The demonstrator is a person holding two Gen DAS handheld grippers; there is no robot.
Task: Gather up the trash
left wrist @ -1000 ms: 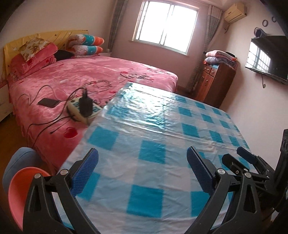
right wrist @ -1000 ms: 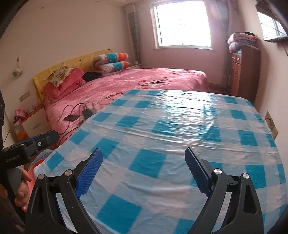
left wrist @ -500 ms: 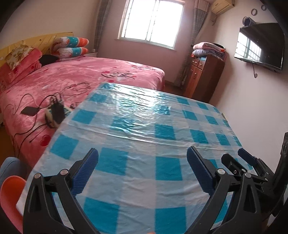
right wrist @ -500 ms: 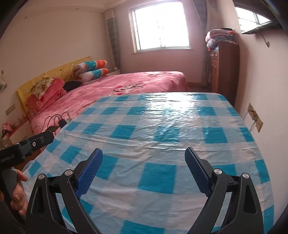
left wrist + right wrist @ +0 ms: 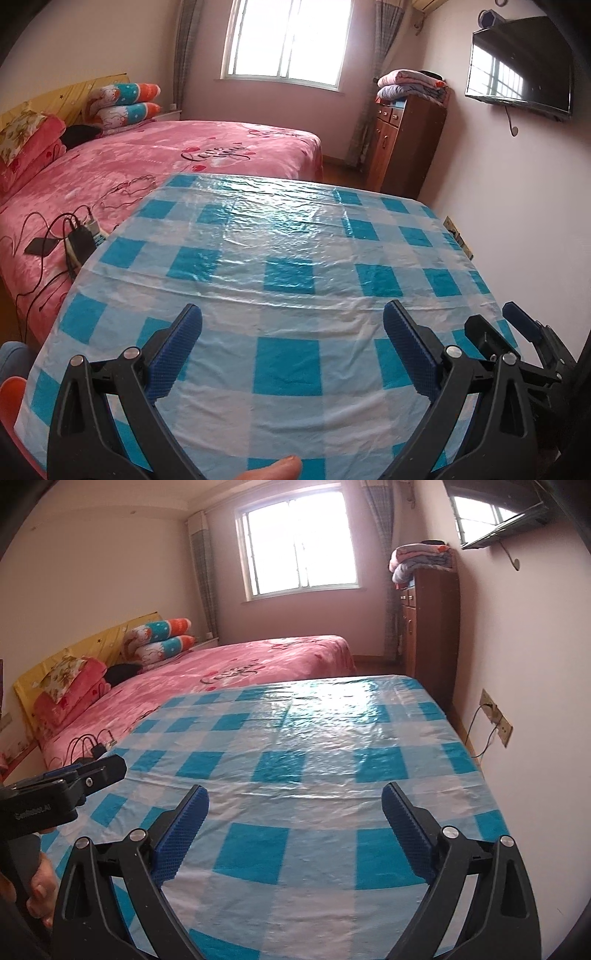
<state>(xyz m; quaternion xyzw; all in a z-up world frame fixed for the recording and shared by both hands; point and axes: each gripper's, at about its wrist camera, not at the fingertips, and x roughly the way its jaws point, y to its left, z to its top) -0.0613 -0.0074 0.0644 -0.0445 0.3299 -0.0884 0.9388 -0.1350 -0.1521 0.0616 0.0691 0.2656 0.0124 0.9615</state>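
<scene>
Both tools, left [image 5: 291, 347] and right [image 5: 294, 827], gape over glossy, wrinkled blue-checked plastic tablecloth [image 5: 288, 243].

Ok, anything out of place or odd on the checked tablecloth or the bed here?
No trash shows on the checked tablecloth, odd for this task. A power strip with tangled cables lies on the pink bed. Both claws are open and empty.
</scene>
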